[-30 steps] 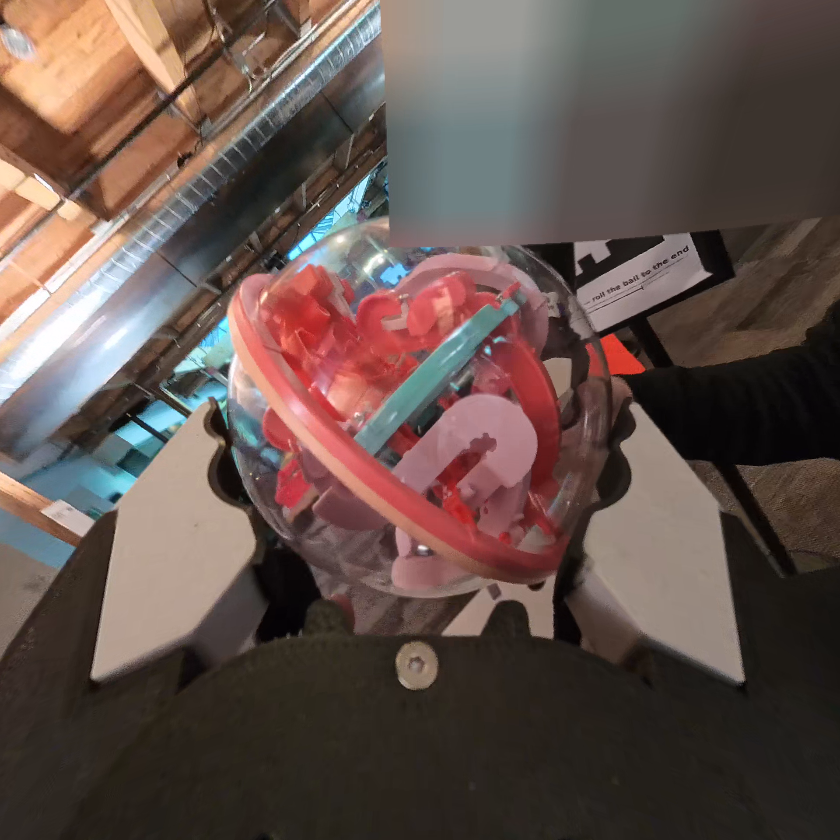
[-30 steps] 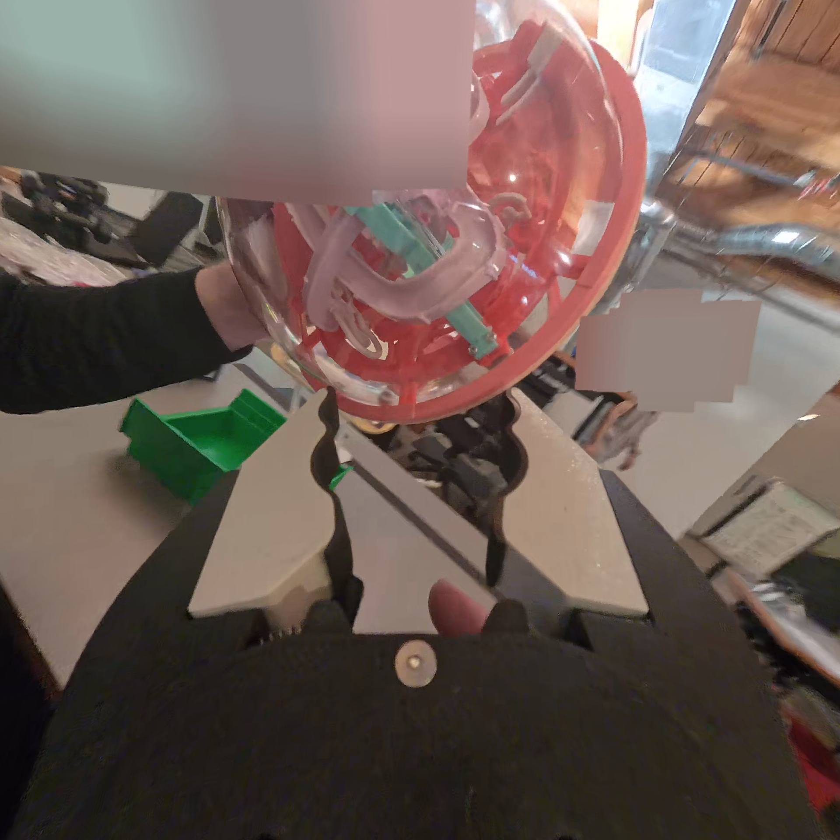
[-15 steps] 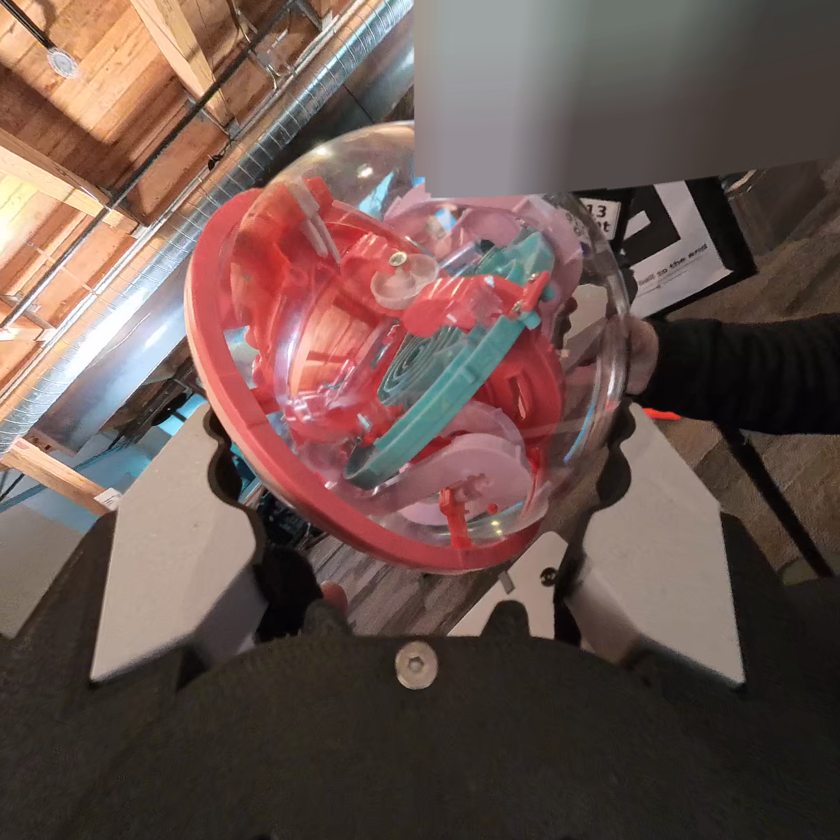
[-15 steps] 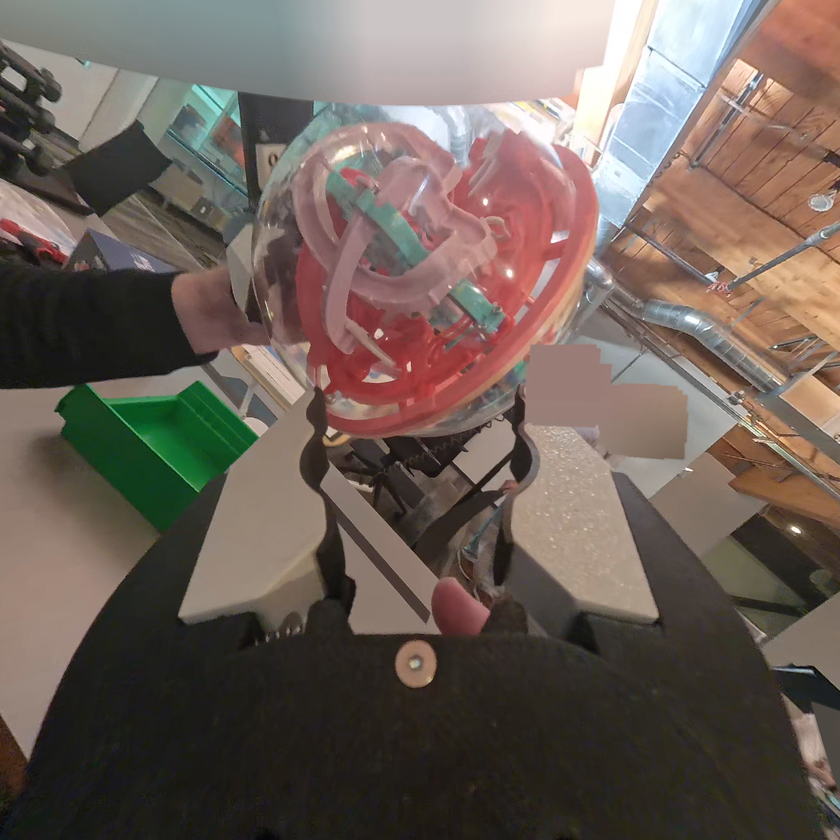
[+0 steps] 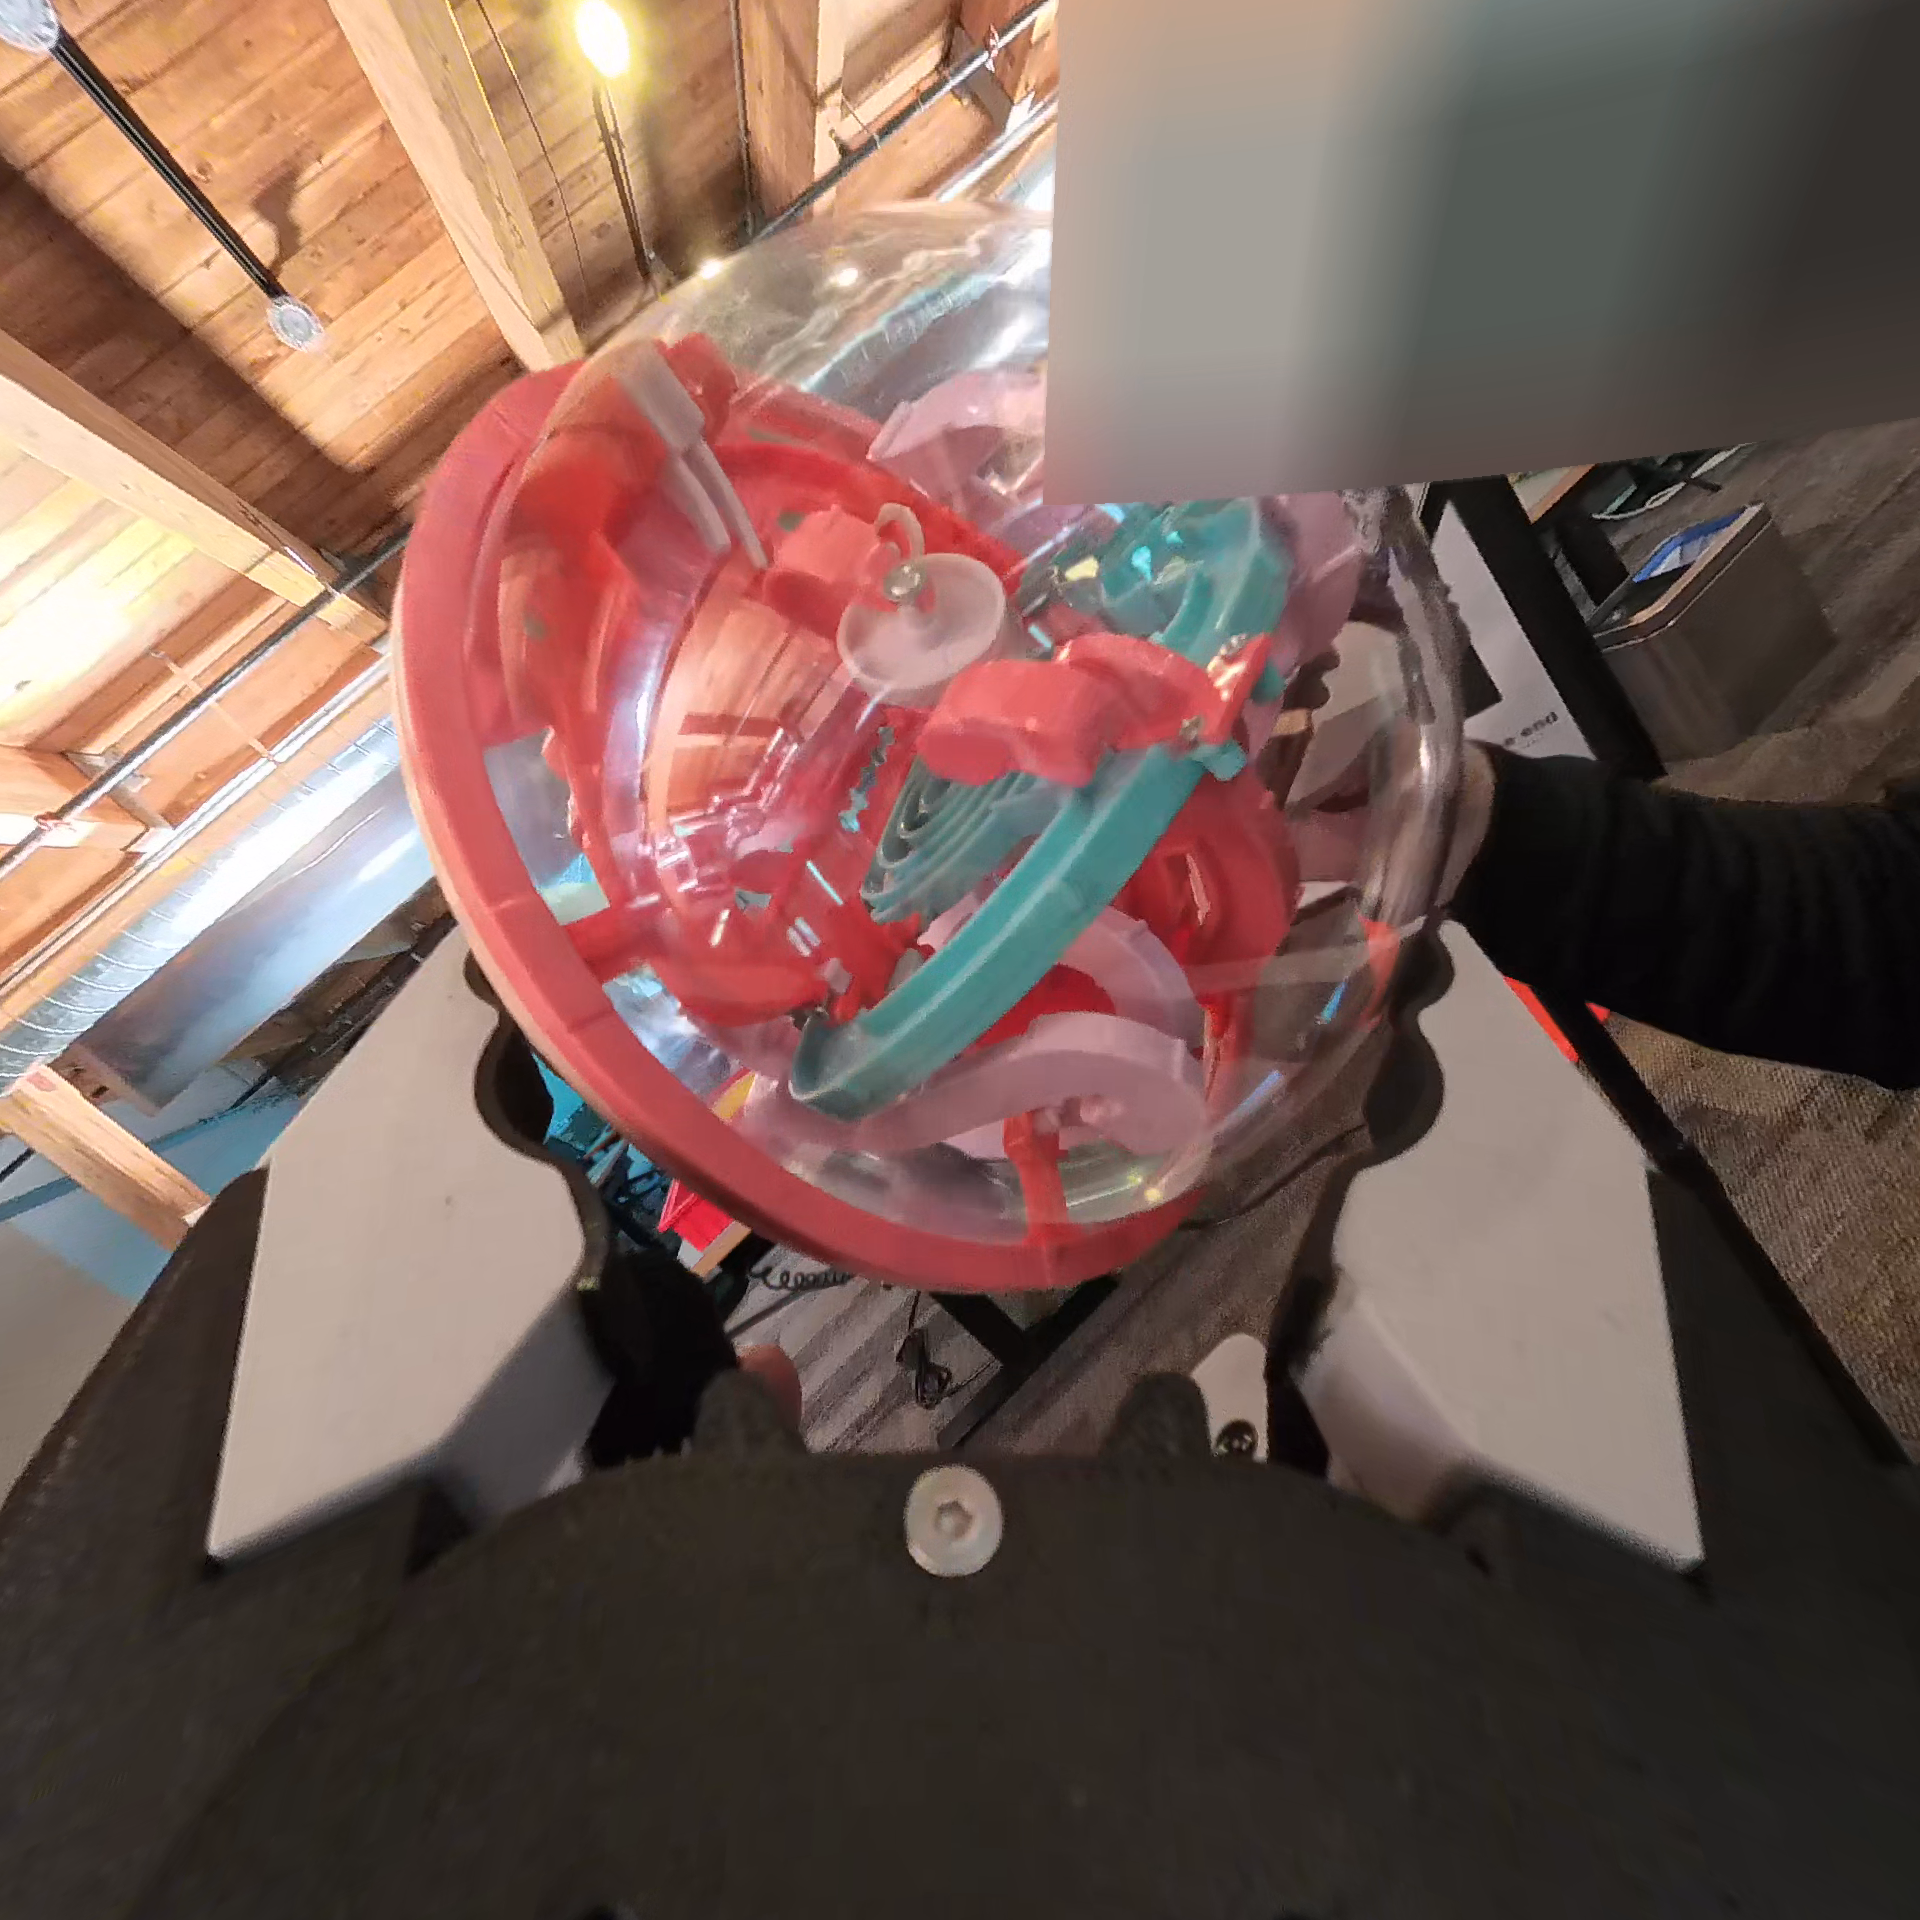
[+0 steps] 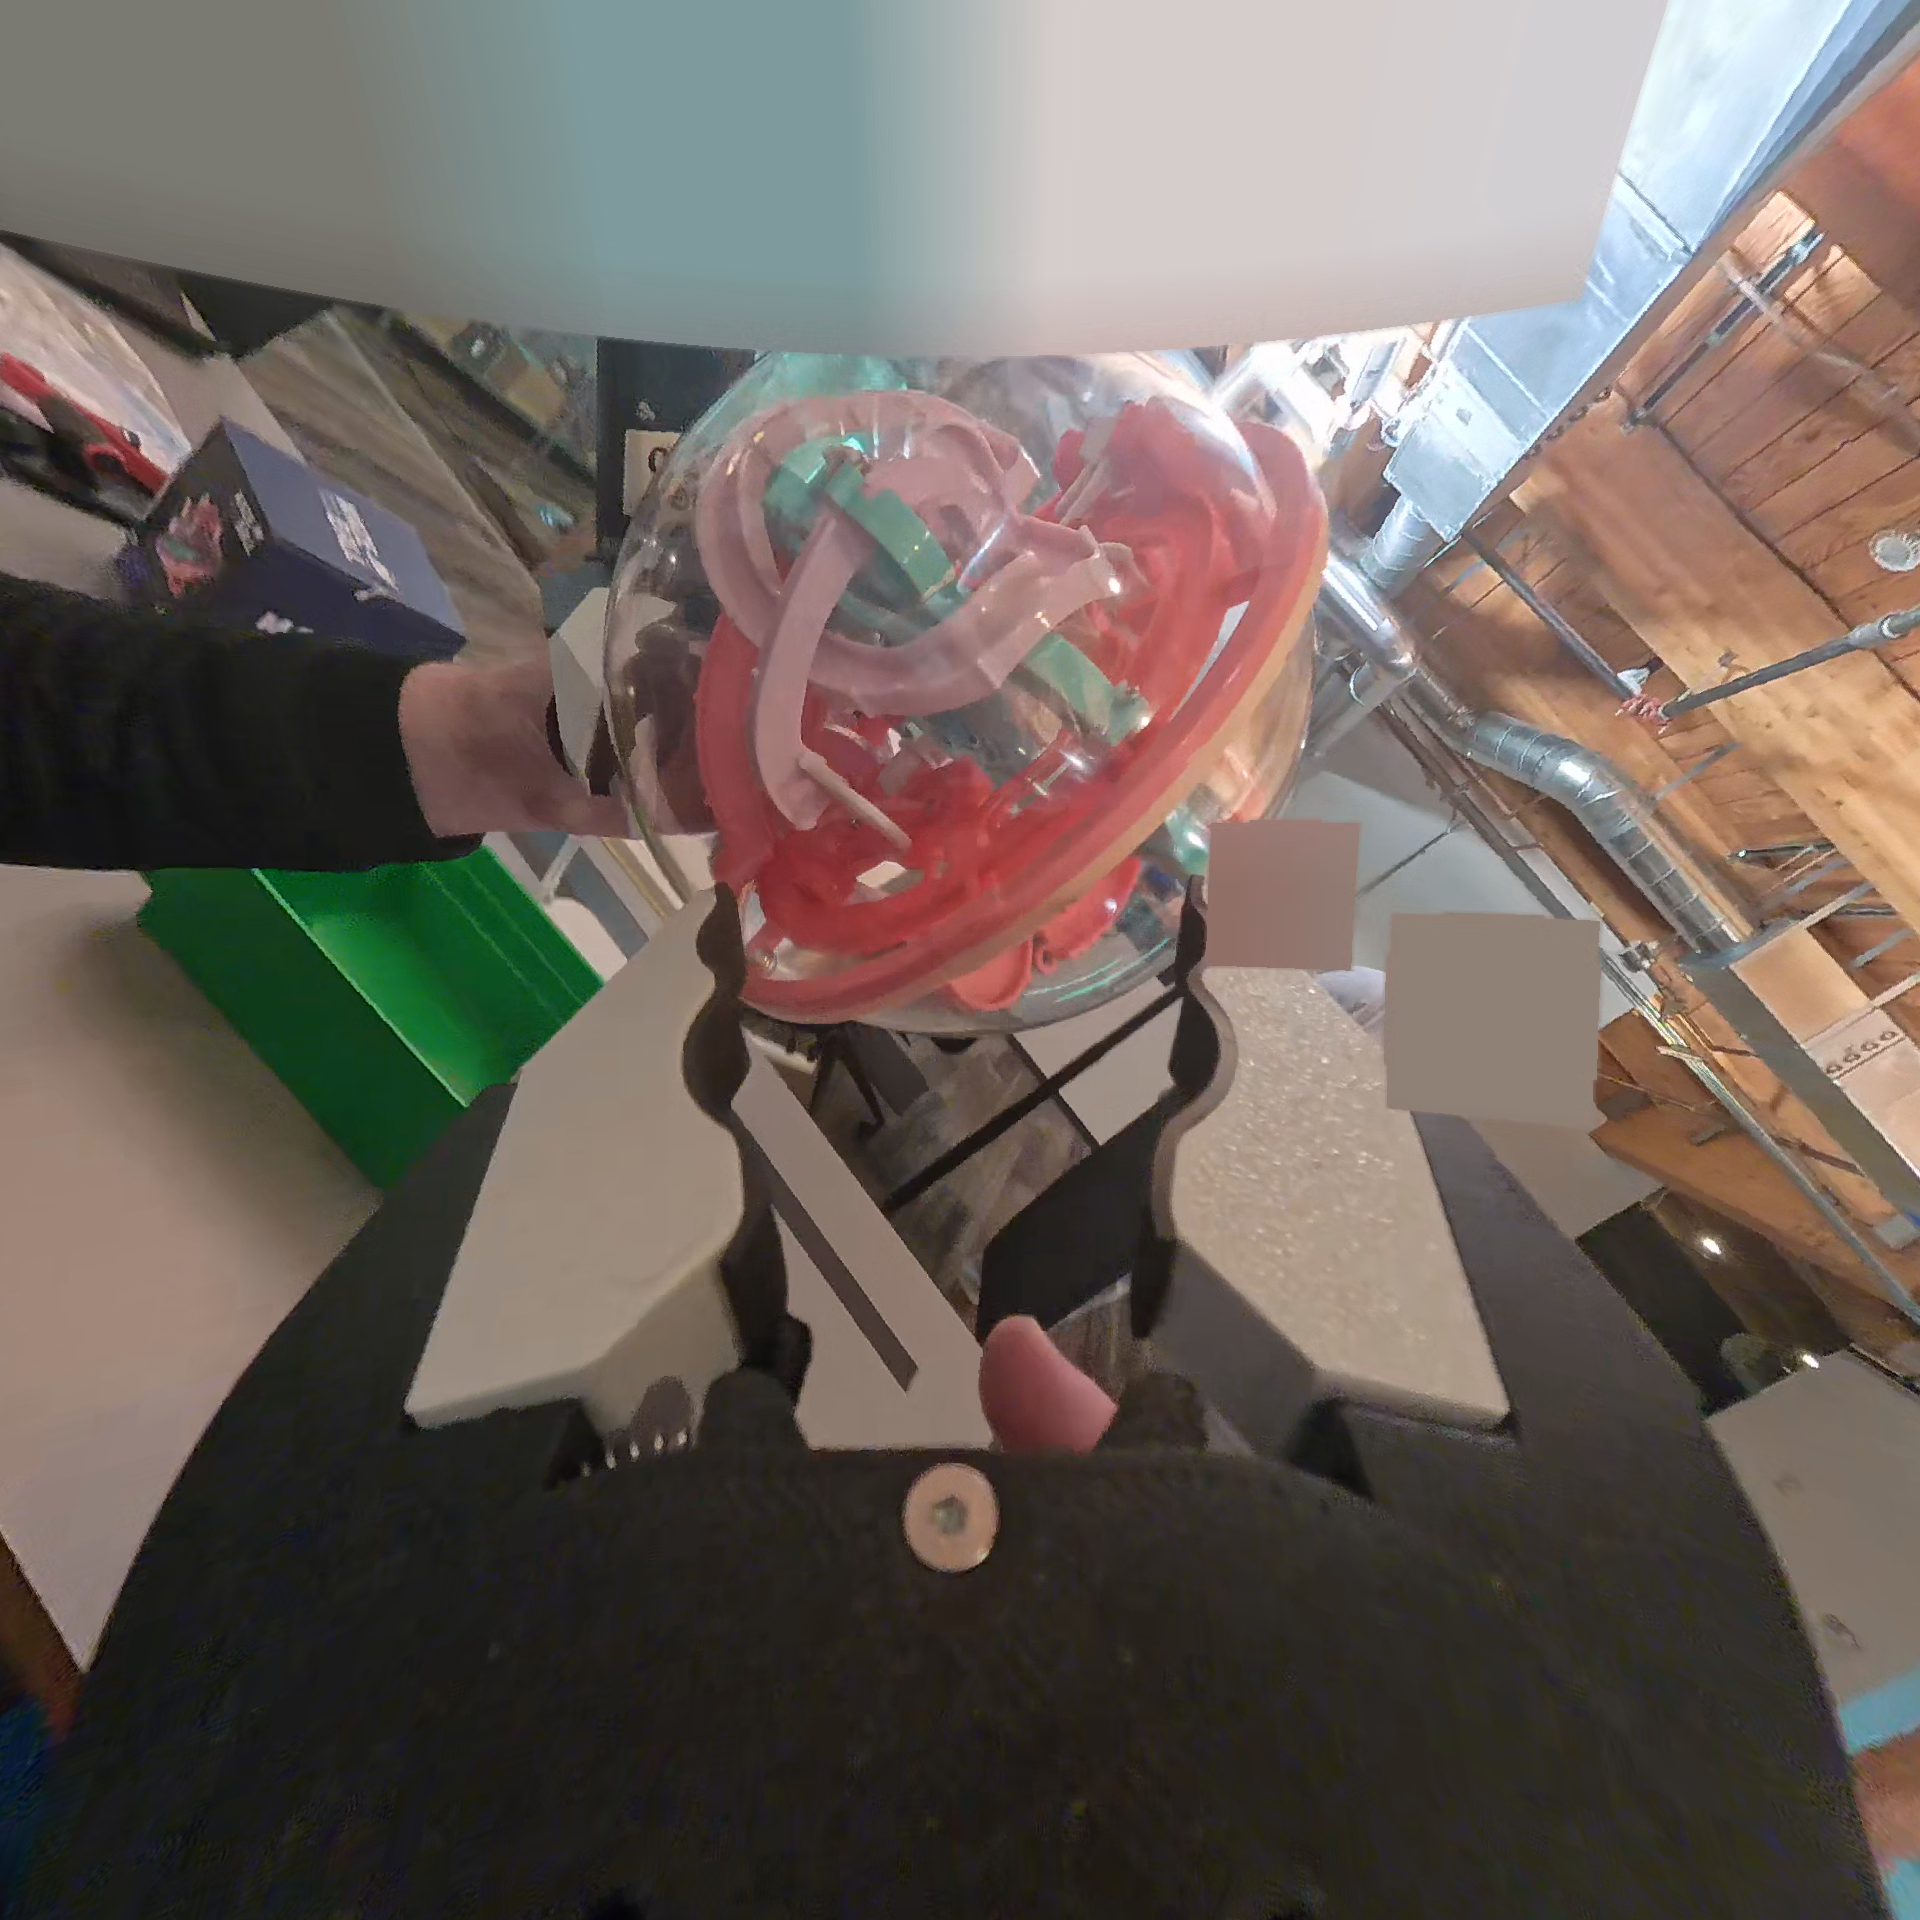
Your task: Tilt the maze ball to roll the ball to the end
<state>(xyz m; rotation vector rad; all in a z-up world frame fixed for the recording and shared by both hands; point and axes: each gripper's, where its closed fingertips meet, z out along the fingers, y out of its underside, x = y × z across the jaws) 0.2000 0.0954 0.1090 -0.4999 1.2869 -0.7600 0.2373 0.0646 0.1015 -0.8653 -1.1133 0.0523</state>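
Note:
The maze ball [image 5: 935,810] is a clear sphere with a red equator ring and red, teal and pink tracks inside. It is held up in the air, tilted. My left gripper [image 5: 961,951] is spread wide and clamped on its two sides. My right gripper [image 6: 956,914] grips the sphere's lower part [image 6: 966,727] between its fingertips. The left gripper's finger [image 6: 577,675] and the hand holding it [image 6: 488,748] show on the sphere's left side in the right wrist view. A black sleeve [image 5: 1683,894] reaches in from the right in the left wrist view. I cannot pick out the small ball inside.
A green bin [image 6: 343,987] stands on a white table [image 6: 156,1195], with a dark blue box [image 6: 301,561] behind it. Wooden ceiling beams [image 5: 208,260] and a metal duct [image 6: 1600,810] fill the background. A grey bin [image 5: 1714,623] stands on the floor.
The maze ball has been turned and tipped: its red ring swung from low front to the left side in the left wrist view. Both views rose toward the ceiling. Both grips held.

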